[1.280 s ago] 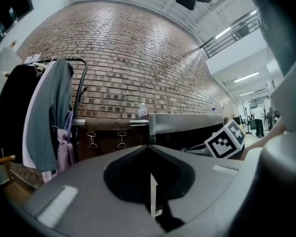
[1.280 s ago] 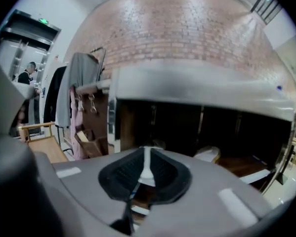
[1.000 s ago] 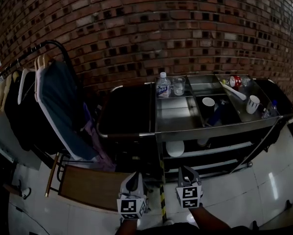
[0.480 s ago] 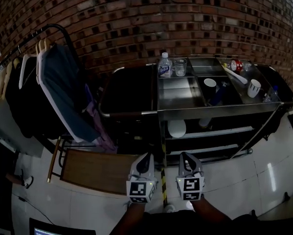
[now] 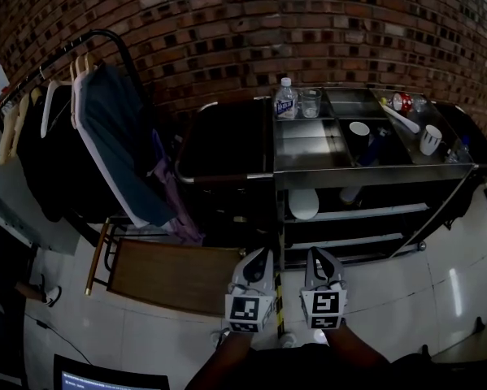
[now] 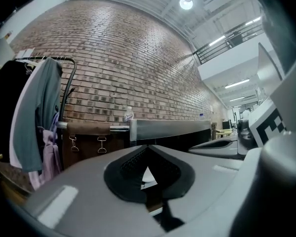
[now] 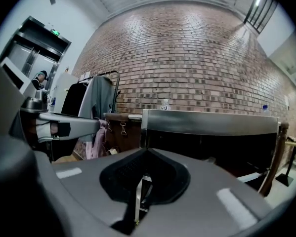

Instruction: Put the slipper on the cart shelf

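Head view looks steeply down at a tiled floor (image 5: 406,307) in front of a brick wall (image 5: 227,23). At the near edge, the left hand-held gripper (image 5: 260,254) and the right hand-held gripper (image 5: 315,253) are held side by side, close together, both pointing toward the far steel cart (image 5: 373,169).

In the left gripper view the left hand-held gripper (image 6: 148,149) has its jaws drawn together with nothing between them. In the right gripper view the right hand-held gripper (image 7: 147,152) is likewise closed and empty.

The cart's top tray holds a water bottle (image 5: 286,98) and a clear glass (image 5: 310,101) at its far left corner, a white cup (image 5: 359,128) near the middle, a white mug (image 5: 431,139) to the right and a red can (image 5: 402,101) at the far right. Below the tray, the cart shelf (image 5: 365,211) carries a white bowl (image 5: 303,204) at its left end.

Left of the steel cart stands a black cart (image 5: 227,140). Further left is a clothes rack (image 5: 105,35) with a blue-grey garment (image 5: 117,136) hanging on it. A wooden board (image 5: 174,275) lies low on the floor, near and left of the grippers.

The slipper cannot be picked out in any view.
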`<state>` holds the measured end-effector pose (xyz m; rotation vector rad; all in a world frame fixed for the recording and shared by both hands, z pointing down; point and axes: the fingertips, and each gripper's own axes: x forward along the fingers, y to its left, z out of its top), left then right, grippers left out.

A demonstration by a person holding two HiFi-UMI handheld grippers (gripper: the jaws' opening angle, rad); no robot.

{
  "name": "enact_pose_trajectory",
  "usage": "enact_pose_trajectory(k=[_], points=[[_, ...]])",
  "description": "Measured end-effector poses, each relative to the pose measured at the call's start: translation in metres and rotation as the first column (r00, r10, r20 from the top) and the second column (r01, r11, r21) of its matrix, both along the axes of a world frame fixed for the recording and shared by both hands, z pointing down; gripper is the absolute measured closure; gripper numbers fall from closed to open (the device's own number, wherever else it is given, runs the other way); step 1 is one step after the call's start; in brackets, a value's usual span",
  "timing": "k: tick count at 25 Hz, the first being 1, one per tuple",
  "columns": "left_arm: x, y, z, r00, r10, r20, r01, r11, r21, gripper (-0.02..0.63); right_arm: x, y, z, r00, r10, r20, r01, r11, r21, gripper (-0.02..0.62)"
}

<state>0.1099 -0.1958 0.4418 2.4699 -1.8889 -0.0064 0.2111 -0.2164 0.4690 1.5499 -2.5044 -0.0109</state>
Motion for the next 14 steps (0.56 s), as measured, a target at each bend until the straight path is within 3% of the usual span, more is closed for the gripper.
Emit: enact_pose_trajectory(k=[6, 10, 14], points=[[0.001, 0.003, 0.002, 1.000, 0.011, -0.007, -0.011, 1.000, -0.011, 0.591, -0.005, 0.007, 0.005, 1.000, -0.007, -0.017, 0.007, 1.000, 0.000, 0.594], [0.000, 0.001, 0.004, 0.999, -0.003, 0.047, 0.002, 1.000, 0.008, 0.591, -0.007, 0.005, 0.003, 0.999, -0.014, 0.029, 0.015, 0.999, -0.029, 0.594], [-0.004, 0.000, 0.005, 0.998, -0.011, 0.058, 0.010, 1.000, 0.010, 0.591, -0.018, 0.002, -0.005, 0.999, -0.038, 0.038, 0.038, 0.999, -0.004, 0.594]])
